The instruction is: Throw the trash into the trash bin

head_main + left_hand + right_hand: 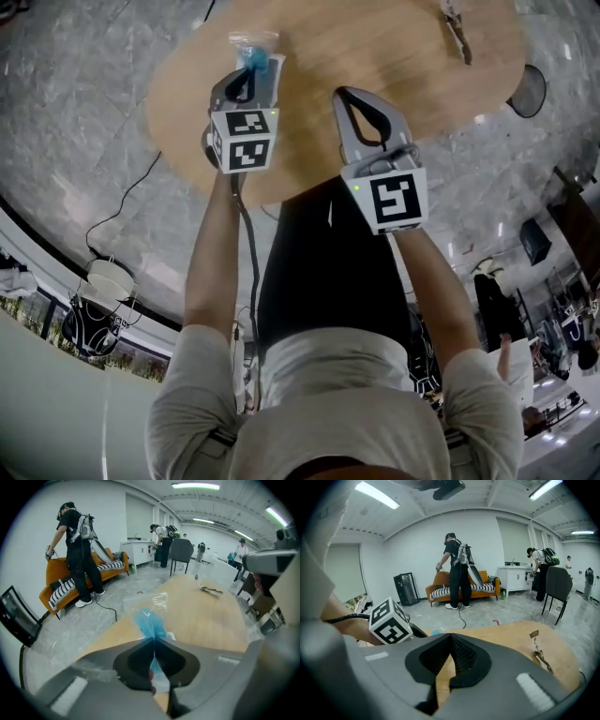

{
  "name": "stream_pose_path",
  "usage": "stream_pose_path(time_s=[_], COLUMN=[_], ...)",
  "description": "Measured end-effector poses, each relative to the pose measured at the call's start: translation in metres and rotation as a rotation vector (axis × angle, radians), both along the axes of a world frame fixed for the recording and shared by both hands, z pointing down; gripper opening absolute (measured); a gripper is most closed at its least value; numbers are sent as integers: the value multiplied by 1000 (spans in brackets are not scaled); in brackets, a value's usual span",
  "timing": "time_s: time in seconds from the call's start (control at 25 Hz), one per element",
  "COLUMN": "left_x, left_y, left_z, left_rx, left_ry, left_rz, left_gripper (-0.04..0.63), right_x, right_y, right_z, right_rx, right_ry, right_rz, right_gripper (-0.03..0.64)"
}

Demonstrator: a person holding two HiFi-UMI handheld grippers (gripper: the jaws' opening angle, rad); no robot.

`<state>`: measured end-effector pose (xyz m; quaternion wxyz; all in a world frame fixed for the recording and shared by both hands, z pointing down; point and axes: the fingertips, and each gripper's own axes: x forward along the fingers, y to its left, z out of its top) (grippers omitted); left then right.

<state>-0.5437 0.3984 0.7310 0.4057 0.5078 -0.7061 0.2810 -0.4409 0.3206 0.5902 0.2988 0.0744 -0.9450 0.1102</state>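
The trash you're holding, a crumpled blue-and-clear plastic bag, is pinched between the closed jaws of your left gripper. Most of it sticks out past the tips above the left edge of the wooden table. Your right gripper sits near it on the right, over the table's edge on your side, jaws pressed together with nothing in them, while a second scrap, a small wrapper, lies well apart at the table's far end.
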Motion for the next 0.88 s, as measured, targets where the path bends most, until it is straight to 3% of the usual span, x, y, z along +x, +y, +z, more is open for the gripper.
stream_pose_path(time_s=[0.2, 0.44, 0.6, 0.88], left_x=[0, -1, 8, 37], left_y=[6, 1, -6, -11], left_z=[-47, -144, -229, -350], left_rx=[73, 210, 300, 473], left_ry=[-3, -33, -91, -111], left_rz=[-47, -95, -92, -86], left_gripper=[29, 29, 29, 29], right_x=[-1, -16, -23, -5], right_y=[5, 18, 18, 21], right_z=[-30, -95, -162, -263], right_rx=[33, 61, 95, 175], right_ry=[-12, -38, -152, -252], right_rz=[7, 16, 45, 111], right_gripper=[8, 8, 8, 8])
